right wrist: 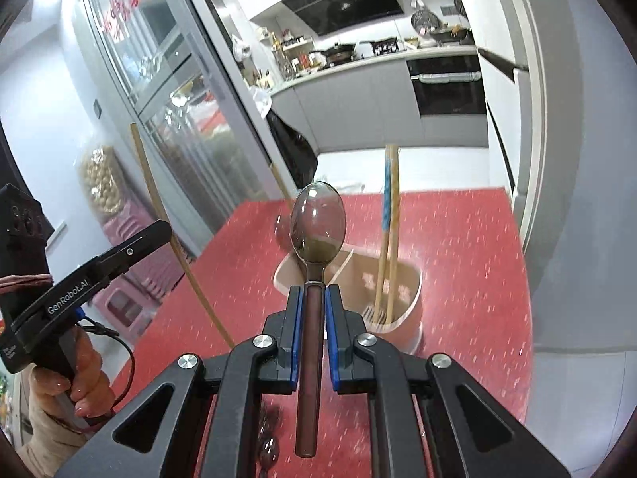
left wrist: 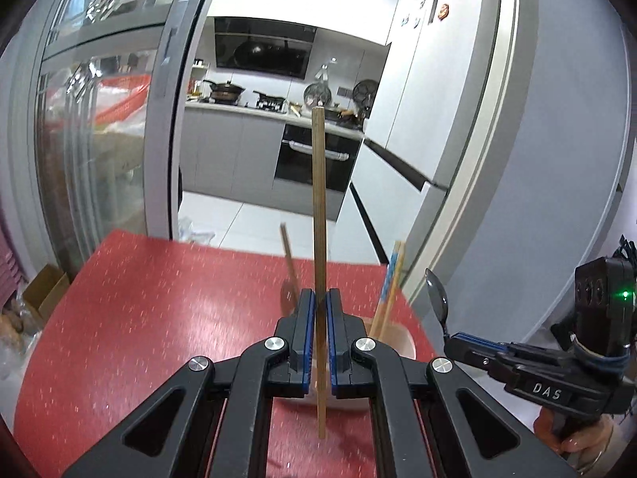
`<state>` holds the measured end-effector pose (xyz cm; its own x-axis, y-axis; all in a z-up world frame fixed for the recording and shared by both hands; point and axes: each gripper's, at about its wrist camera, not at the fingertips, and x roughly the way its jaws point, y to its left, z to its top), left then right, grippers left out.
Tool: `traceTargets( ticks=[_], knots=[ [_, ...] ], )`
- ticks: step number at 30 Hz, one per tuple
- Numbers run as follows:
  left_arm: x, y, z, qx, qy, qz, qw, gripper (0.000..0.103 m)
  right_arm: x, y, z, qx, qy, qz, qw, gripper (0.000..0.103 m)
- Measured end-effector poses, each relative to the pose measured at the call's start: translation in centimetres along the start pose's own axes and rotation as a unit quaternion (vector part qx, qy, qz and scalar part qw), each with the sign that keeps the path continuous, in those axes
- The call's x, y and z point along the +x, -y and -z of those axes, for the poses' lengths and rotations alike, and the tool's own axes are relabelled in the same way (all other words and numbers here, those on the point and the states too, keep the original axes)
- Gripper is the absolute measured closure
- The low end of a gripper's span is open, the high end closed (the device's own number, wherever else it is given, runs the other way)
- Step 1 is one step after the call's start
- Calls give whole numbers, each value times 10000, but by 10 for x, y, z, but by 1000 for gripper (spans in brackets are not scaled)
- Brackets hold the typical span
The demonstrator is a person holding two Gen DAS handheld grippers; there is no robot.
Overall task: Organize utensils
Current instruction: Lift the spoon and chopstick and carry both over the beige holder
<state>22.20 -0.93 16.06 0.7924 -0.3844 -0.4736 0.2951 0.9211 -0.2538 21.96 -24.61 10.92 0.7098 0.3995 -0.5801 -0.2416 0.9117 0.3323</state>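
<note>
Left tongs (left wrist: 321,298) are clamped on an upright wooden chopstick (left wrist: 318,207) above the red desk (left wrist: 139,298). Right tongs (right wrist: 314,298) pinch a dark-handled spoon (right wrist: 316,219), bowl up. Beyond both stands the pink holder (right wrist: 406,298) with chopsticks and a fork.

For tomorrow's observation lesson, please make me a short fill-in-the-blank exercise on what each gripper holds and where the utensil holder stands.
1. The left gripper is shut on a single wooden ____.
2. The right gripper is shut on the handle of a ____.
3. The utensil holder stands on a ____ table.
4. A fork and a pair of chopsticks stand in the ____.

Missing words: chopstick; spoon; red; utensil holder
</note>
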Motion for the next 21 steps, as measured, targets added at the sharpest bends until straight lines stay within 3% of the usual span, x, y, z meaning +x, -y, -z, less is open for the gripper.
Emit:
traceTargets(
  ticks=[11,21],
  knots=[
    [47,7,-34,56,205,-93,9997,72,30,14,-43,1,579,117,9983,91],
    [86,0,-24,-65,157,-174,9997,72,60,18,-39,-312,1221,471,9909,91]
  ],
)
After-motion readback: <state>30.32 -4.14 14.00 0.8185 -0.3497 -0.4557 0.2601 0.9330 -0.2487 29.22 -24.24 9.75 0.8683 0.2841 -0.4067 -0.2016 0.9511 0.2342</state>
